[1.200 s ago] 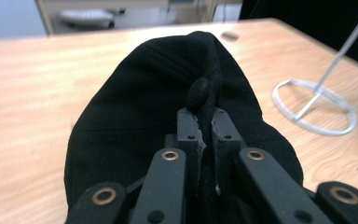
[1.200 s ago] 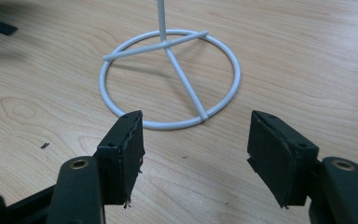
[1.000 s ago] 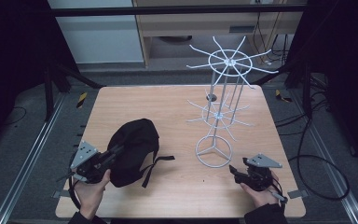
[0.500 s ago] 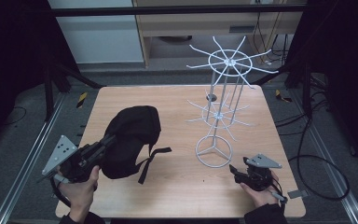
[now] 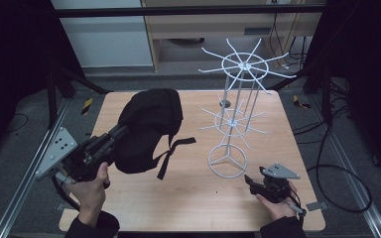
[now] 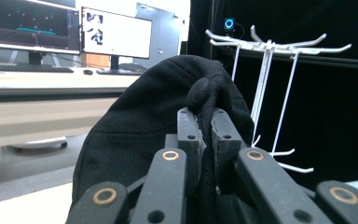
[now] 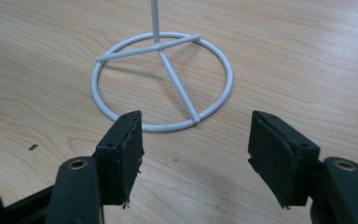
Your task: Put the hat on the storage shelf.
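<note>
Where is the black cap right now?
In the high view, the black cap is at the table's left, lifted in the left tongs, which pinch its edge, beside the white wire rack.

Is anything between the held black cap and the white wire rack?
Nothing visible. The left gripper is clamped on the black cap, lifted off the table; bare air separates it from the white wire rack.

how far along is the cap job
Done: the left tongs are shut on the cap and hold it above the table. In hand: carrying it, probably to the rack. Left: hanging it; every hook is bare. The right tongs wait open by the rack's base.
</note>
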